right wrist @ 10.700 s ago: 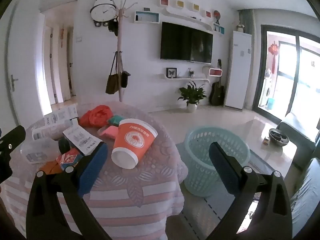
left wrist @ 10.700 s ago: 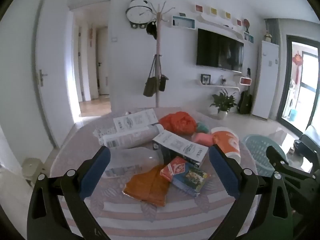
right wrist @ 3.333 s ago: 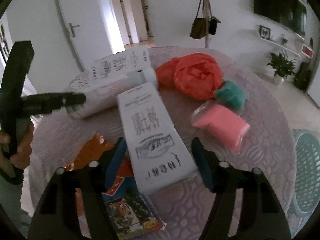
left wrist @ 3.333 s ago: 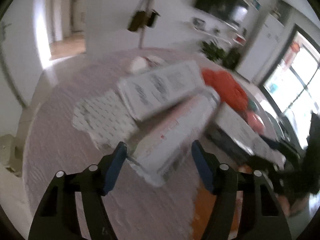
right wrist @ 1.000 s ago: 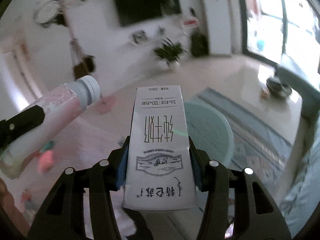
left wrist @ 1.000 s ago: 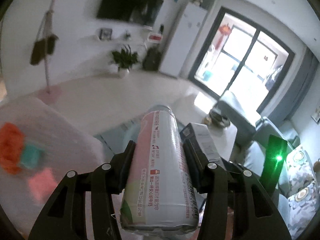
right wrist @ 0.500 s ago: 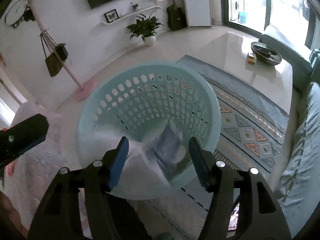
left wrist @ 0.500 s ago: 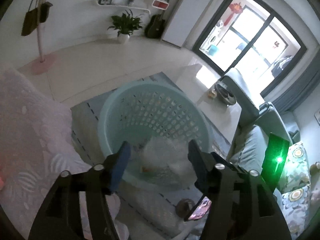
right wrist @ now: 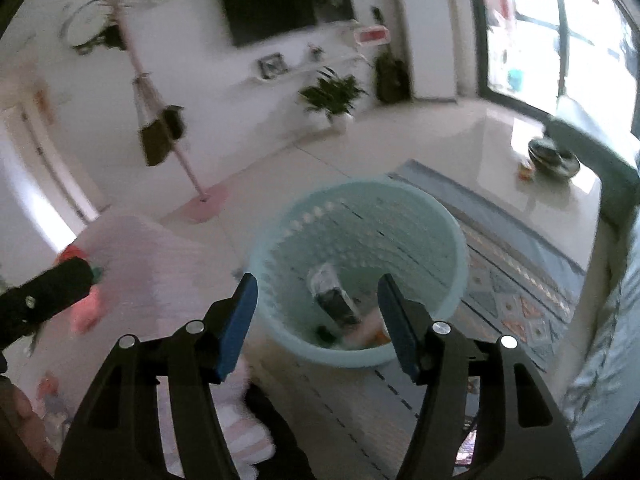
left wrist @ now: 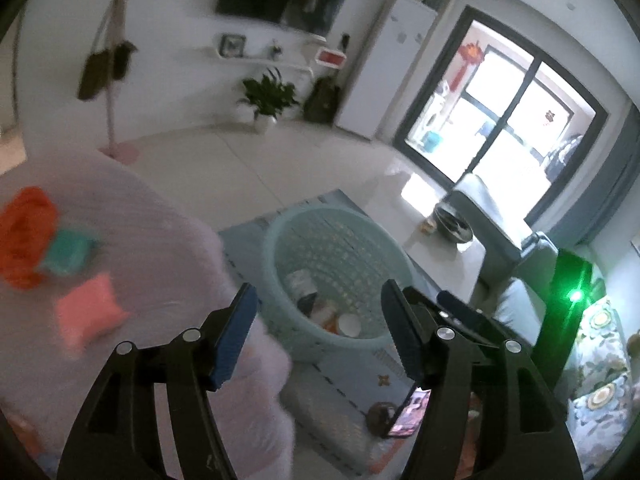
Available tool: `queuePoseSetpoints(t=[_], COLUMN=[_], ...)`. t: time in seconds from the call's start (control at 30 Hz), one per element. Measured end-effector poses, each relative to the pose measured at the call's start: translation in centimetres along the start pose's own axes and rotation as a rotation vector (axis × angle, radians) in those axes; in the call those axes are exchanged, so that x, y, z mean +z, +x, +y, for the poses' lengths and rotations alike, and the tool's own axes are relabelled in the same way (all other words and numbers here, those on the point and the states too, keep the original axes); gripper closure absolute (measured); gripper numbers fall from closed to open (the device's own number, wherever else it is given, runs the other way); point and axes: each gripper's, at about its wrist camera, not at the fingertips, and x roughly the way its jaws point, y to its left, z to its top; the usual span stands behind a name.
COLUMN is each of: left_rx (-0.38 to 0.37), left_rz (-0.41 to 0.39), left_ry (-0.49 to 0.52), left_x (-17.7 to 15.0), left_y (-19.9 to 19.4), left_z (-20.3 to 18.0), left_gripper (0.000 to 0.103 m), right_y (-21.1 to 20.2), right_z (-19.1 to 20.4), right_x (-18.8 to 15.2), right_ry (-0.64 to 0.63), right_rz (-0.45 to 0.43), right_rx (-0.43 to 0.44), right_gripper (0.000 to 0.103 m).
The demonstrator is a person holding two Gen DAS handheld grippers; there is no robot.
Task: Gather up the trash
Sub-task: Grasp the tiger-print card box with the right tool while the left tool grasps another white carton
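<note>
Both the left hand-held gripper [left wrist: 316, 332] and right hand-held gripper [right wrist: 316, 320] hang empty above the basket [right wrist: 460, 264], jaws apart, probably because the carton [right wrist: 334, 300] inside it was just released, while pouches [left wrist: 86, 314] remain on the desk [left wrist: 160, 248] beside the basket.

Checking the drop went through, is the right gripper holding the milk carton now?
No, the right gripper is open and empty; a carton lies in the teal basket.

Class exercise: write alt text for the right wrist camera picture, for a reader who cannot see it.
The right gripper, jaws open and empty, hangs above a pale green perforated plastic basket on the floor, with a milk carton and other trash lying inside. A table under a pink cloth stands to the left, a patterned rug to the right.
</note>
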Motion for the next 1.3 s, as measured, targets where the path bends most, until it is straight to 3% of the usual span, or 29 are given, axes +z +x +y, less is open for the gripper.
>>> queuePoseSetpoints(t=[0.37,0.53,0.67,0.73,0.87,0.97,1.03,1.3], left_rx=[0.157,0.265,0.347,0.359,0.375,0.433,0.481,0.521], left_rz=[-0.202,-0.231,-0.236,-0.225,-0.171,-0.153,-0.147,-0.099], left_ry=[-0.068,-0.105,-0.158,-0.168,-0.165,-0.137,-0.114,-0.062], left_x=[-2.1,-2.3,-2.8,-2.9,-3.6,-3.6,-2.9,-0.3], left_y=[-13.5,-17.2,-19.6,-20.1,-20.2,-19.8,-19.2,-15.9], left_z=[6.7,12.1,17.7,19.6,23.7,25.4,26.5,29.7], left_gripper=[0.035,0.033,0.03,0.021,0.016,0.013,0.011,0.011], right_y=[-6.7,-8.2,-7.9,-7.6,-6.6,-5.8,-5.5,-3.3], right_z=[11.7,17.1,21.1,23.2,26.0,27.5,27.9,29.5], right_x=[-2.5,-5.1,-7.8,-9.5,-11.9,-13.4,-14.2,-15.4], right_ry=[-0.212,-0.317,-0.412,-0.479,-0.568,-0.635,-0.666,-0.737], right_rz=[-0.102,-0.1,-0.057,-0.026,0.049,0.068,0.084,0.197], right_rx=[0.273,0.395,0.453,0.472,0.518,0.503,0.486,0.476], right_gripper=[0.044,0.043,0.036,0.033,0.026,0.012,0.012,0.013])
